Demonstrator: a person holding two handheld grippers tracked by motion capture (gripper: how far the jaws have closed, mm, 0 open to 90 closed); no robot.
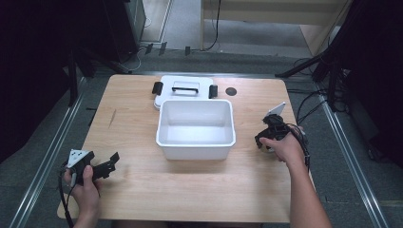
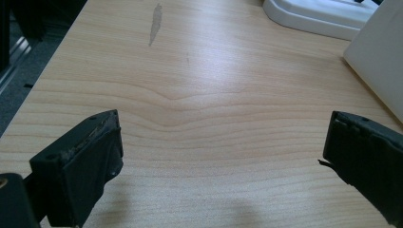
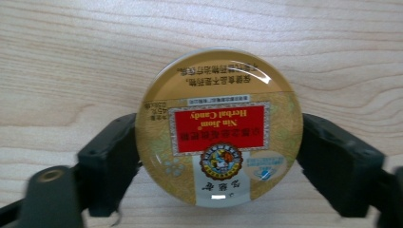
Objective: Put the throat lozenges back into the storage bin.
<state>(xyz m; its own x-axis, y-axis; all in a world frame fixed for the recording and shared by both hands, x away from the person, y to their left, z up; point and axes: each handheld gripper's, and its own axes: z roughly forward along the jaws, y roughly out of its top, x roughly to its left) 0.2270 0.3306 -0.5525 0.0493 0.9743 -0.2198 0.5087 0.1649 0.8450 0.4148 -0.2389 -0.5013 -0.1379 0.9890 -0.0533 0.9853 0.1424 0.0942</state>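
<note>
A round gold candy tin (image 3: 218, 142) with a red "Herbal Candy" label lies flat on the wooden table (image 1: 190, 190). My right gripper (image 3: 218, 156) points down over it with a black jaw pressed against each side of its rim. In the high view that right gripper (image 1: 268, 140) is to the right of the white bin, and the hand covers most of the tin. At the front left corner my left gripper (image 1: 112, 162) rests low over the table. Its jaws stand wide apart with bare wood between them, as the left gripper (image 2: 221, 156) view shows.
An open white rectangular bin (image 1: 196, 142) stands mid-table, its inside bare. Its white lid (image 1: 185, 88) with black handle and clips lies just behind it. A small black disc (image 1: 231, 91) sits near the far edge. In the left gripper view, the bin wall (image 2: 380, 61) and lid (image 2: 313, 14) show at the upper right.
</note>
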